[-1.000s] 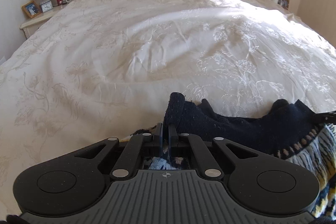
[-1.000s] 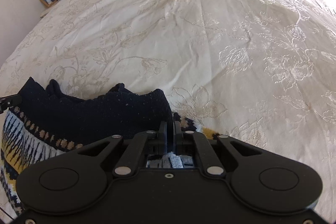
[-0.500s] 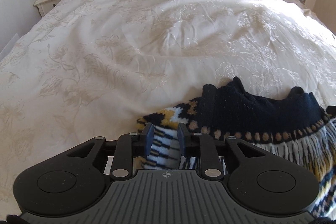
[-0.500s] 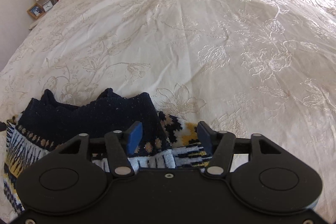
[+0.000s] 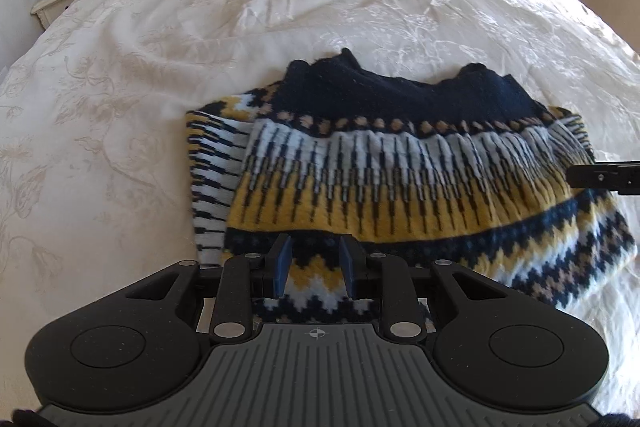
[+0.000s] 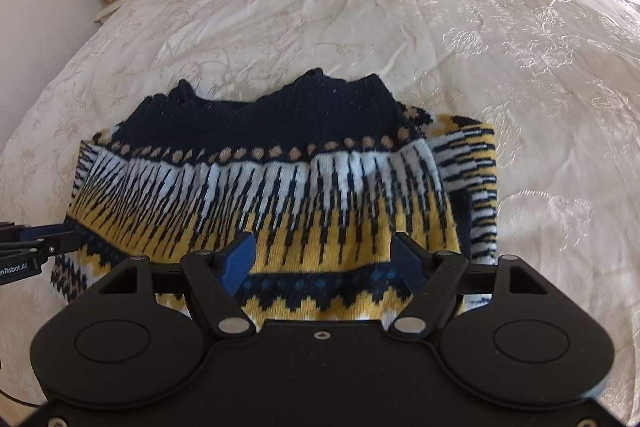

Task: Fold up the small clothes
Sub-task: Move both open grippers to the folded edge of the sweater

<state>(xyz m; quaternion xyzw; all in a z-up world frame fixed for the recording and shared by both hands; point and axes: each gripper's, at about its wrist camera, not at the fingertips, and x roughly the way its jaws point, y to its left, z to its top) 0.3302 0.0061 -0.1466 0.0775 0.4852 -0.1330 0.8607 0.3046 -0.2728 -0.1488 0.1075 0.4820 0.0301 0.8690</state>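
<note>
Both my tools gape empty, left tool [image 5: 313, 259] and right tool [image 6: 326, 257], above the folded patterned sweater [image 5: 400, 179] on the bed [image 5: 200, 27].

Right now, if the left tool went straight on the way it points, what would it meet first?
Most likely the patterned sweater. The left tool is open just above its near hem, aimed across the knit toward the navy edge. Beyond lies only the white bedspread. Height above the fabric is unclear.
</note>
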